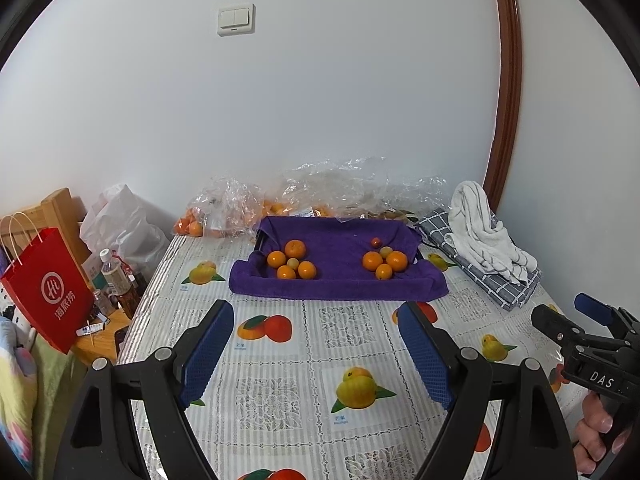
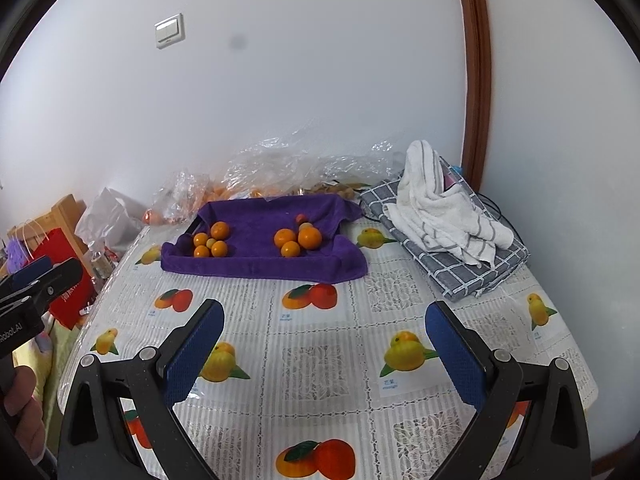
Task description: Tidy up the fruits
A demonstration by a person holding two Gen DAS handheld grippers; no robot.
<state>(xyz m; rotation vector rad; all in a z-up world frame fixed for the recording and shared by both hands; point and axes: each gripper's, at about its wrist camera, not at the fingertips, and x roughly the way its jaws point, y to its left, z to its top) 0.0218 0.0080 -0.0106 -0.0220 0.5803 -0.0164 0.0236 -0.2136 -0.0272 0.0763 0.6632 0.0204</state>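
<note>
Left wrist view: your left gripper [image 1: 316,312] is spread wide, empty, above the tablecloth [image 1: 280,360]. Your right gripper [image 2: 324,316] likewise. Oranges [image 1: 294,249] sit in two clusters in the purple-towel tray [image 1: 340,284].

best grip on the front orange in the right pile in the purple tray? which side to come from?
Grip the front orange across its widest middle, coming from above and the near side. It is round and sits at the front of its pile, close behind the purple tray's near wall, with bigger oranges touching it behind. The right gripper is open and nearer.
</note>
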